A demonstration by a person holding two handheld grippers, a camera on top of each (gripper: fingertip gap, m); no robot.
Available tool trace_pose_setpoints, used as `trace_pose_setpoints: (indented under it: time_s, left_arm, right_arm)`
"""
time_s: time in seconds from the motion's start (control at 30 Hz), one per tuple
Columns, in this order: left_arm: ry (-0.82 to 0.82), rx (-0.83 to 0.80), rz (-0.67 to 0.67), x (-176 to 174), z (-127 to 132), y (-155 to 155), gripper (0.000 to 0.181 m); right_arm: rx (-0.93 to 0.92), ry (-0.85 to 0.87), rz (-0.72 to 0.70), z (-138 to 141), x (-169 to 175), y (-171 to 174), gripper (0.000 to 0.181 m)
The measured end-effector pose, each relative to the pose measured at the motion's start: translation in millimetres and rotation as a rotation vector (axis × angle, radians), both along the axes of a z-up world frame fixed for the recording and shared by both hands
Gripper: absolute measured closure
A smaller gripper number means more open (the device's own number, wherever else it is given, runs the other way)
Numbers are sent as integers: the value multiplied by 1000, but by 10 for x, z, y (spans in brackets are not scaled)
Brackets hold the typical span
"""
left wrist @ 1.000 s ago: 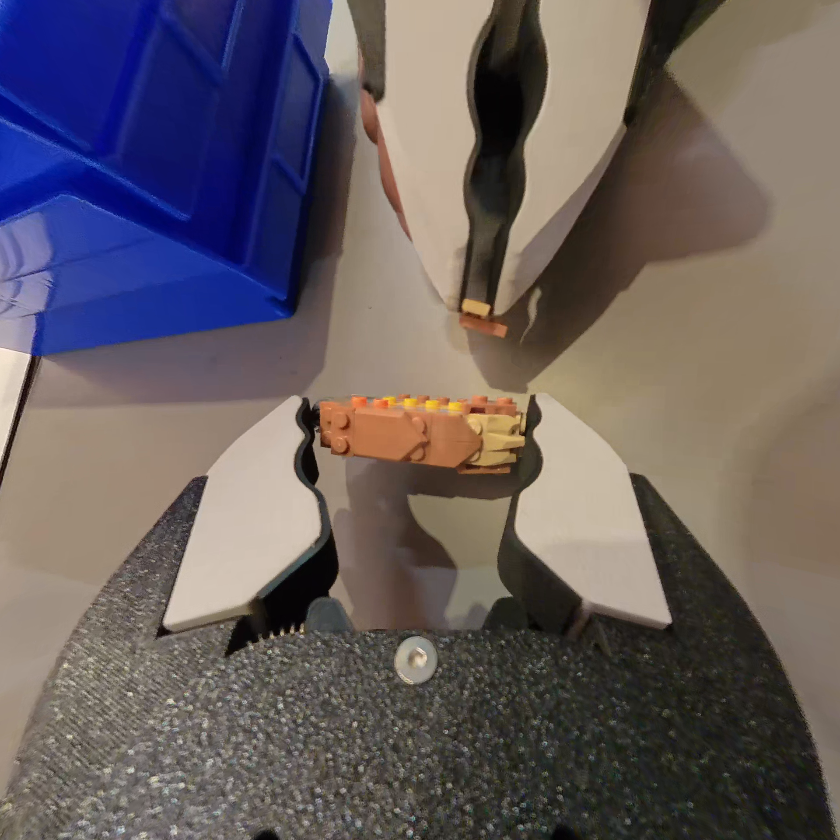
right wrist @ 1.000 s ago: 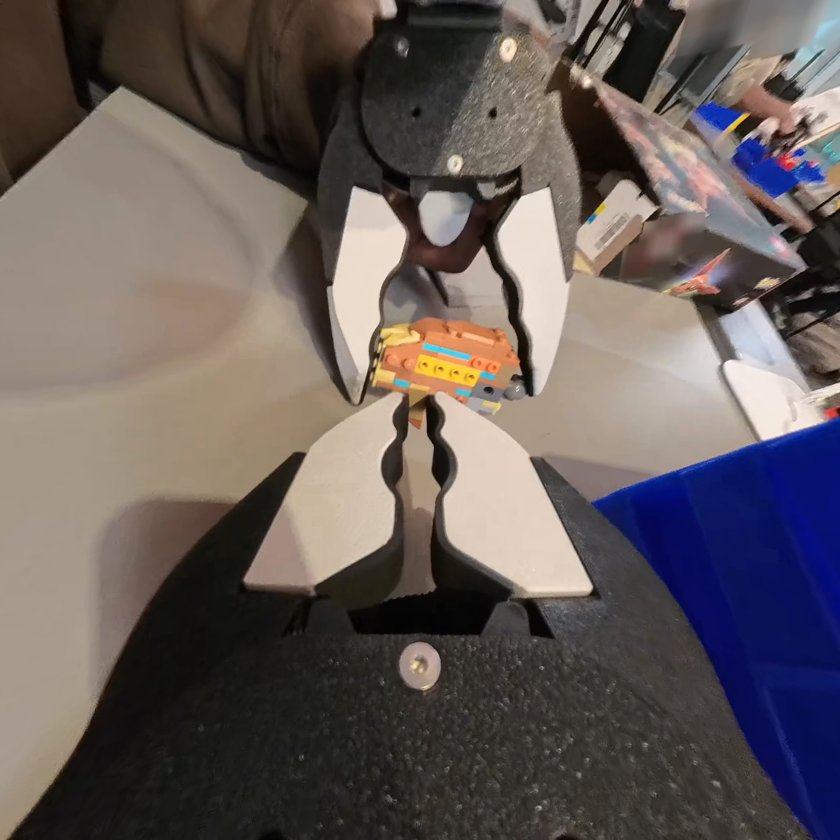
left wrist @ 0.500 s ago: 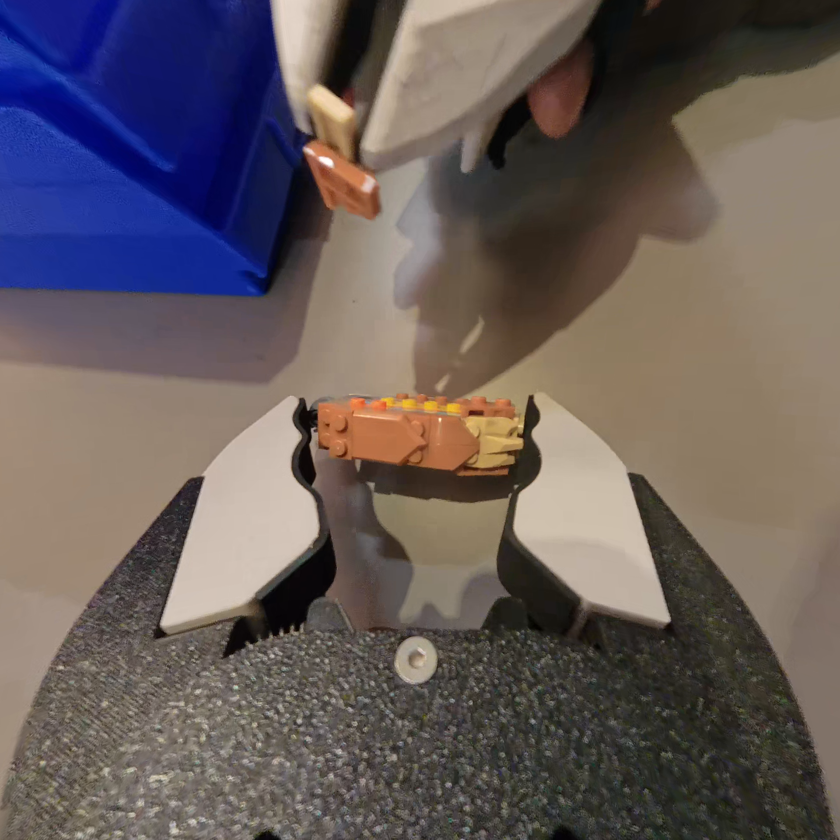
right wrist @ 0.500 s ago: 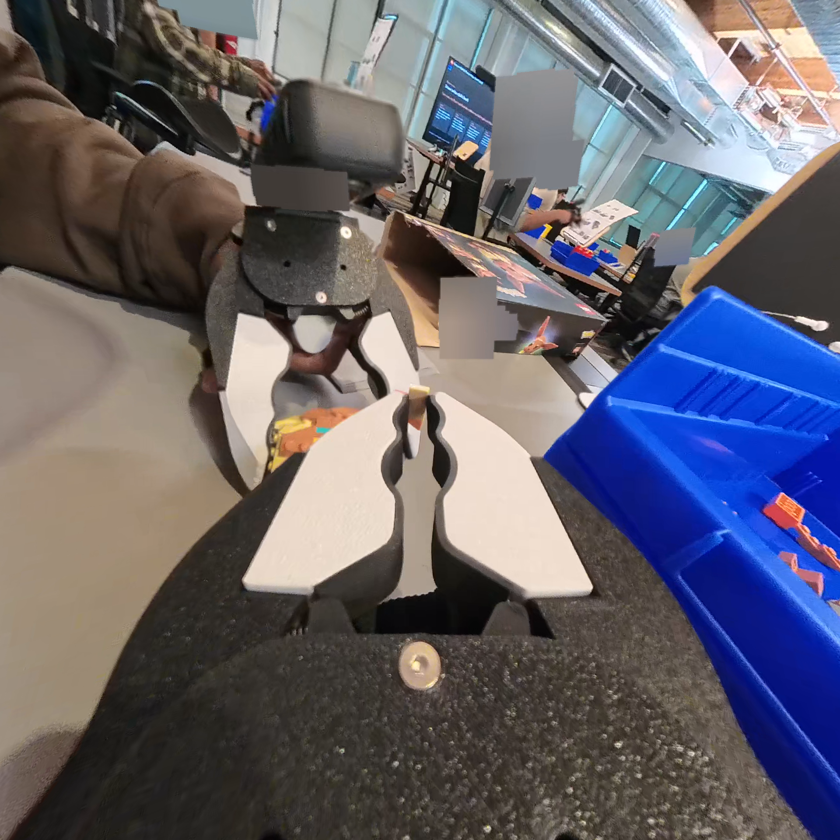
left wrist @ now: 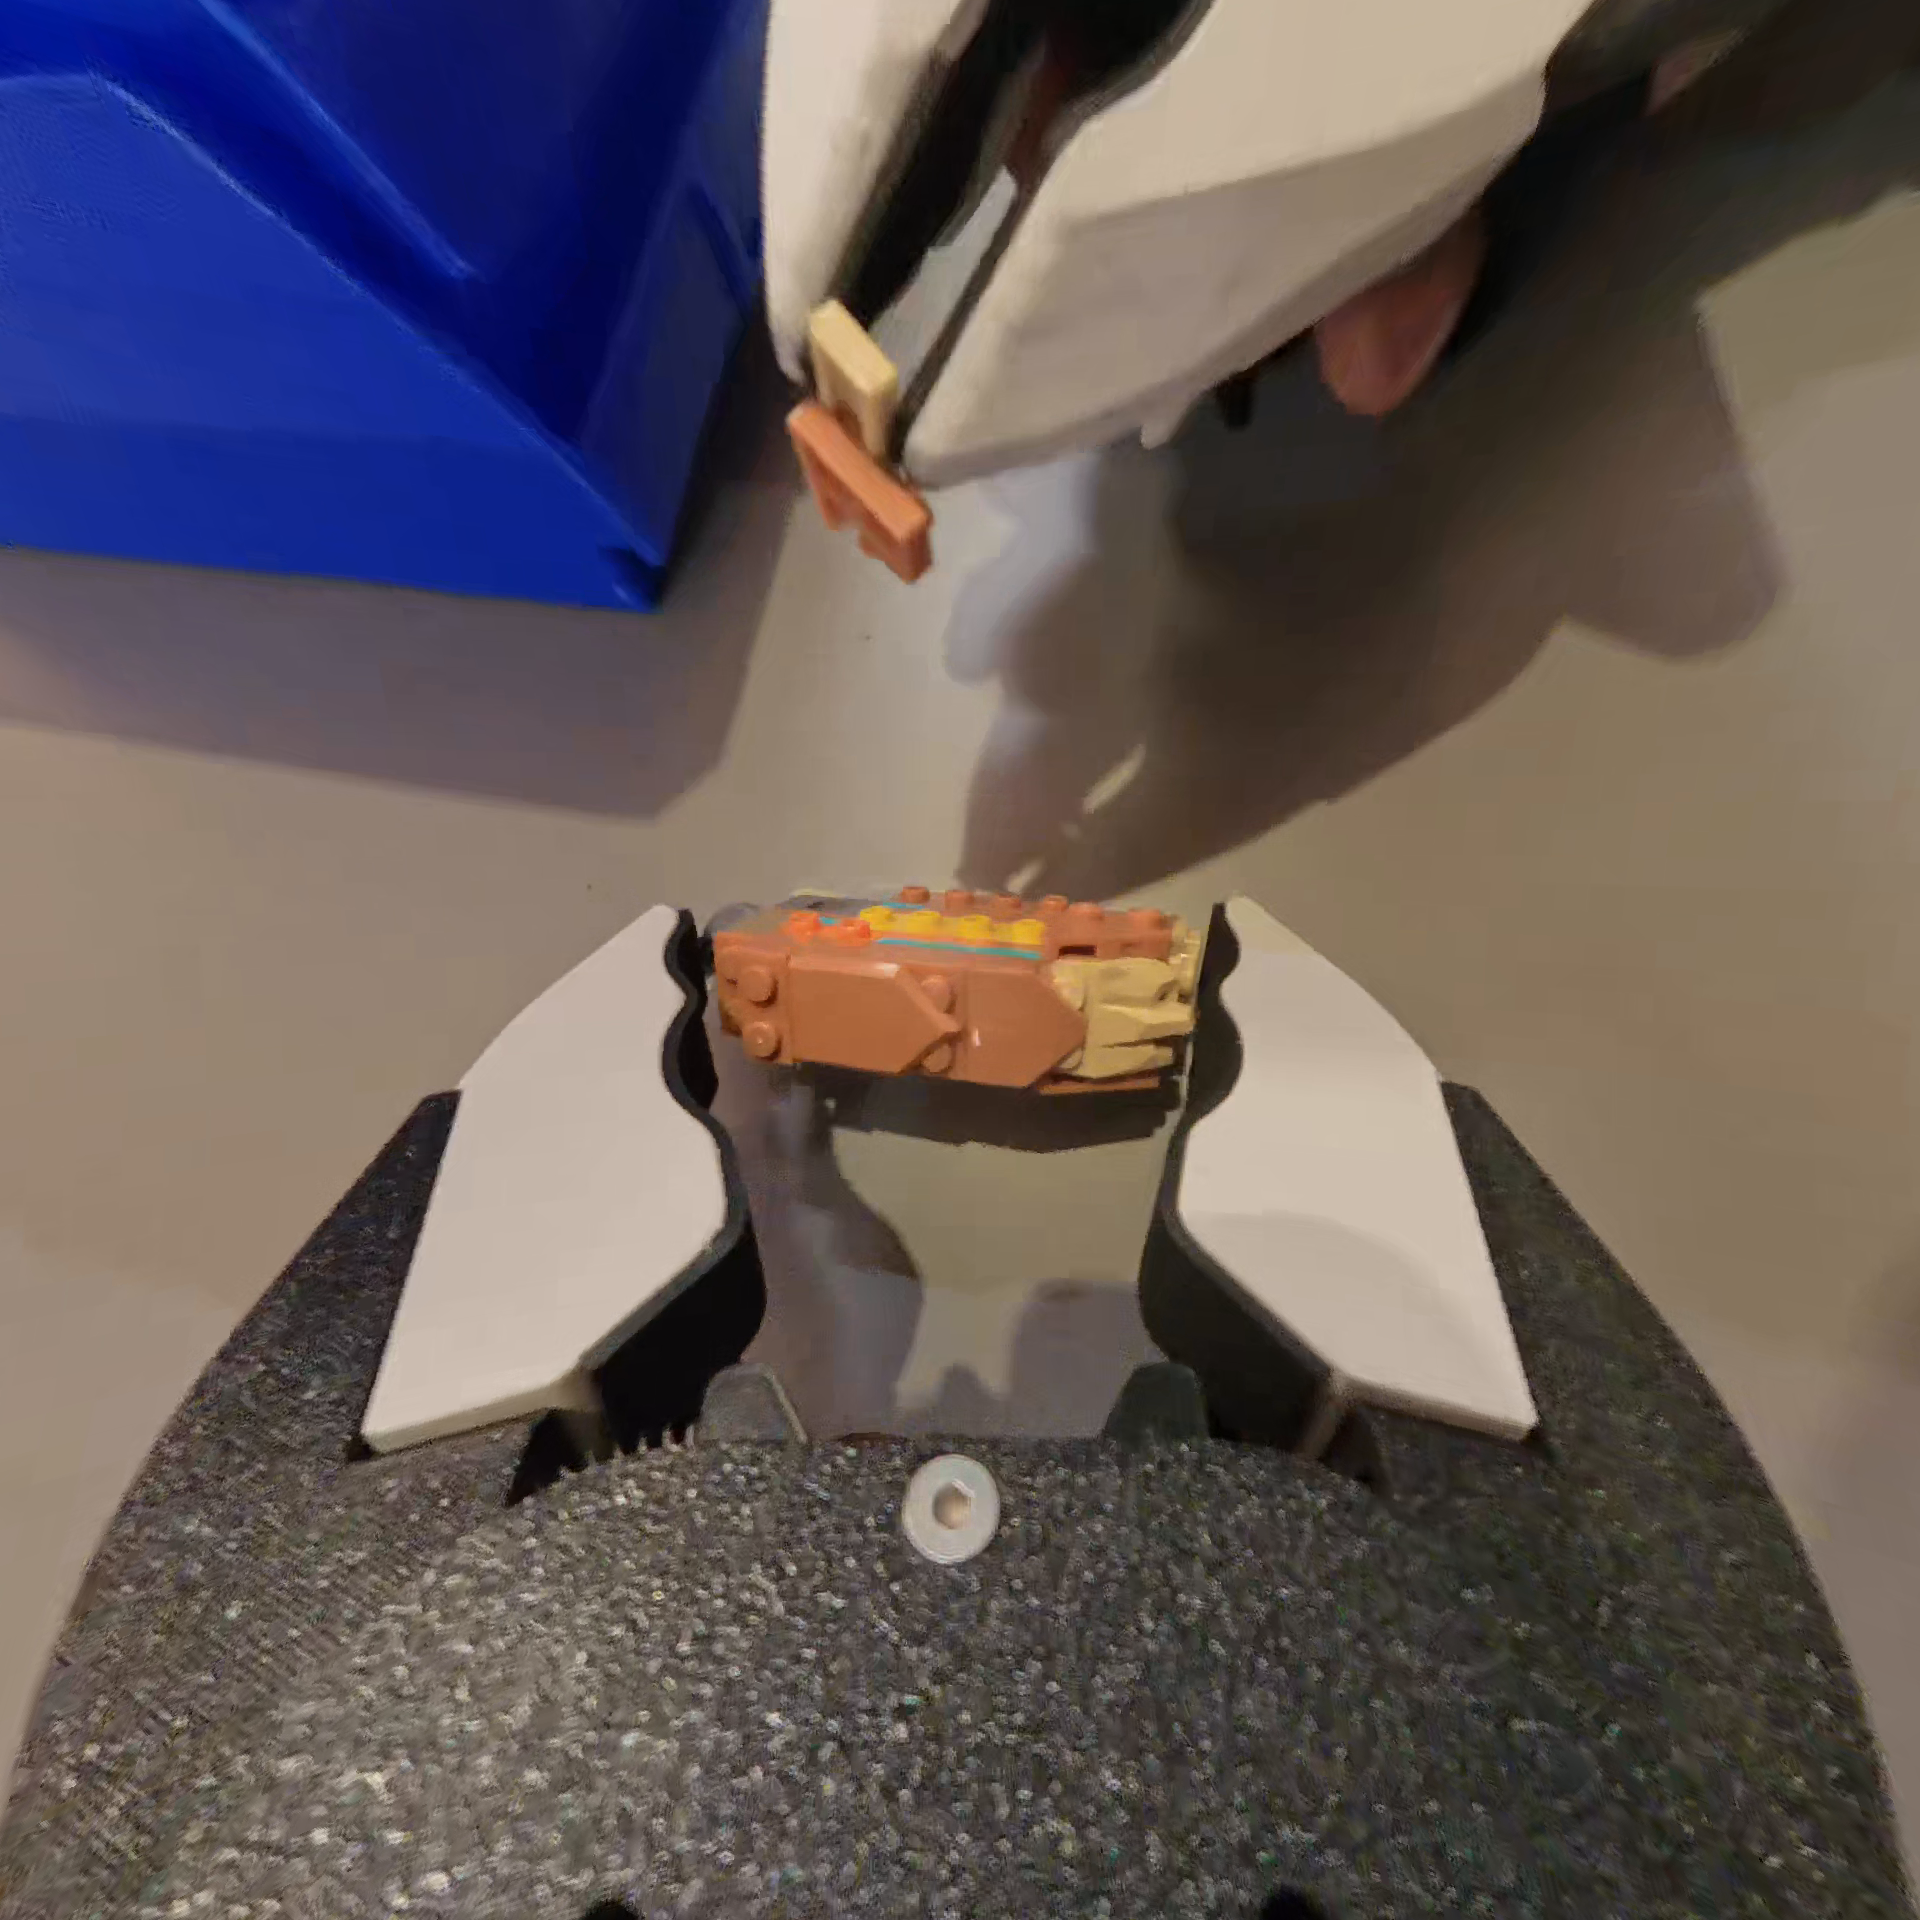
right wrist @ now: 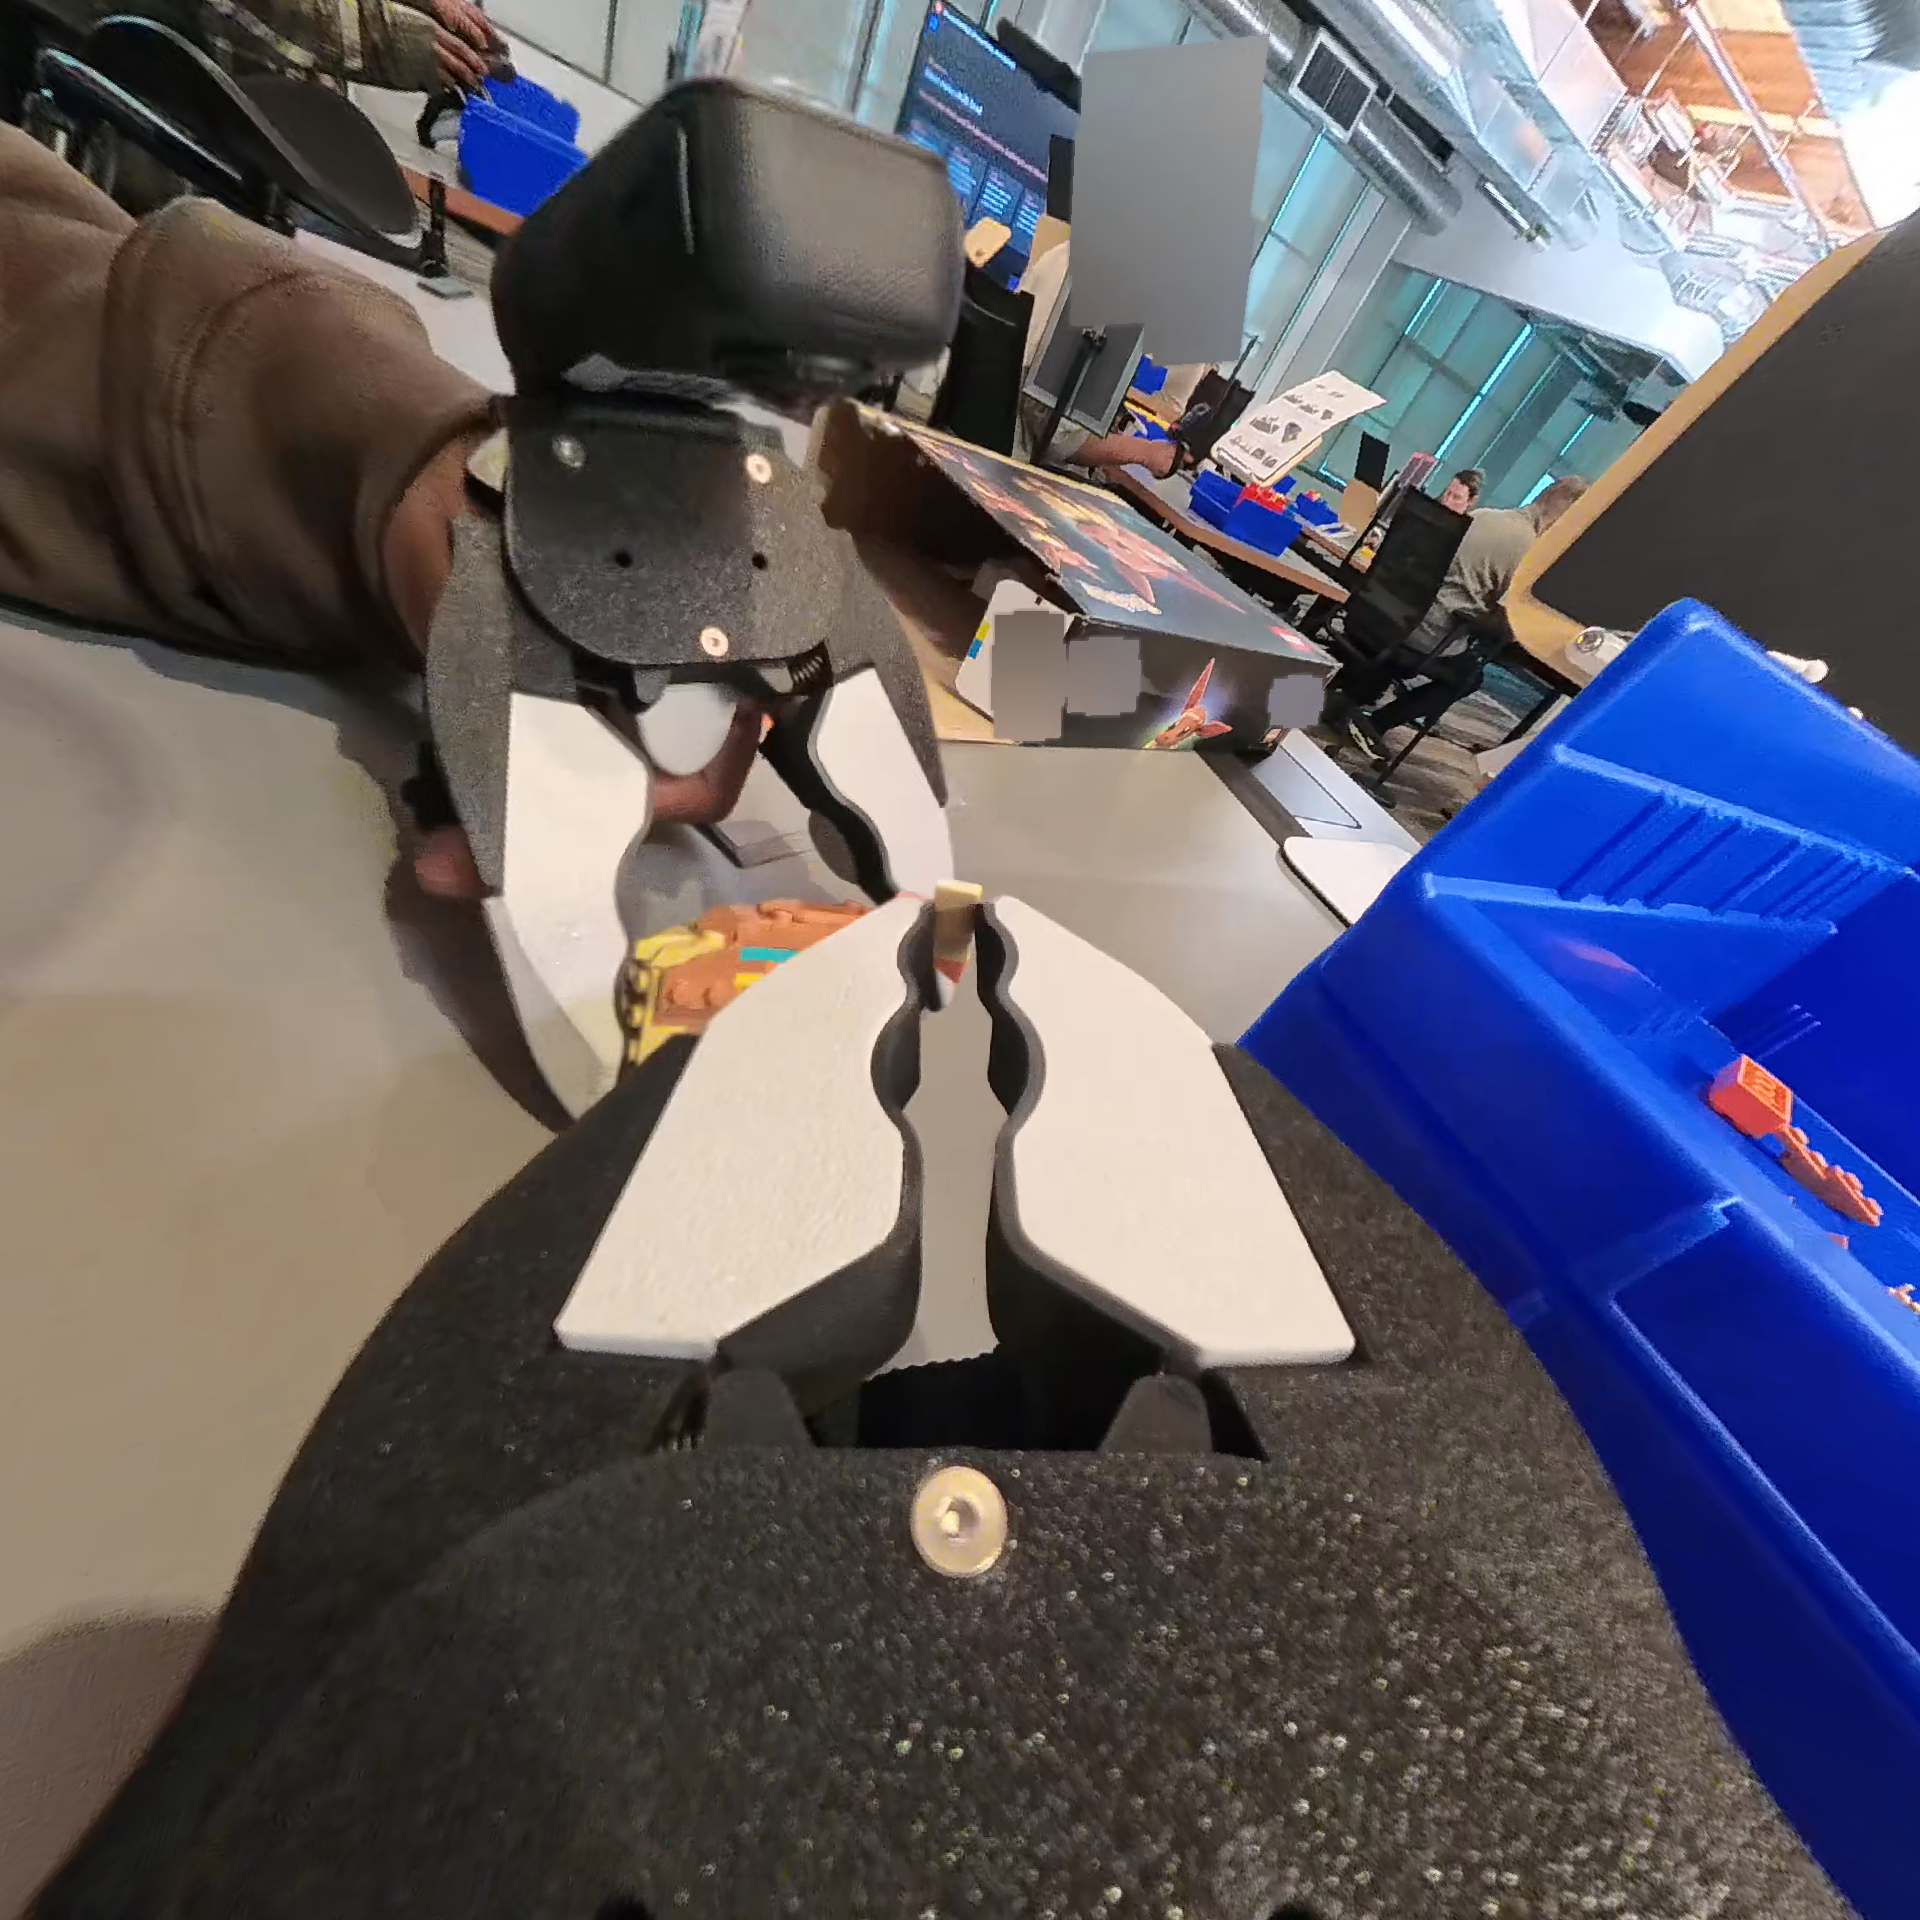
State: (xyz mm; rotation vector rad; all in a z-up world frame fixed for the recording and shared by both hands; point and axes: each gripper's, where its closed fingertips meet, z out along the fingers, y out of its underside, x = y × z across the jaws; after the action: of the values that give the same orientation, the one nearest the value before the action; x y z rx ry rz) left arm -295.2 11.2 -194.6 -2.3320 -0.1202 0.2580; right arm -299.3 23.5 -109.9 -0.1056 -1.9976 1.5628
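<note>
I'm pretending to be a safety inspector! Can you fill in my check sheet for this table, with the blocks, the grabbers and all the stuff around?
Surface: grey table, bare and smooth.
Job's things: brown brick model held off the table; small tan-and-brown piece pinched separately.
Clutter: blue bin with loose bricks inside; printed box behind.
Grippers: left gripper shut on the model; right gripper shut on the small piece, beside the bin.
Cables: nothing seen.
Surroundings: busy workroom, other tables, people seated, screen.

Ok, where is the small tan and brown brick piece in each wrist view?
Left wrist view: top centre, small tan and brown brick piece hanging from the right gripper tips.
Right wrist view: centre, pinched at the fingertips.
Shared landmark: the blue plastic bin beside it.
</note>
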Motion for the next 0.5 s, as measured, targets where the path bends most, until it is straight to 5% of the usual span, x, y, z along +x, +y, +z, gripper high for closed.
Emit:
trace_pose_setpoints:
  time_s: [0.27, 0.4, 0.5]
  left_arm:
    - [8, 123, 44, -113, 290, -32, 83]
    - [86, 360, 31, -92, 733, 35, 134]
    - [133, 421, 27, -60, 853, 70, 147]
  right_arm:
    - [-3, -28, -18, -25, -33, 11, 174]
    - [-47, -42, -32, 32, -35, 8, 174]
    - [-58, -41, -26, 44, -5, -22, 174]
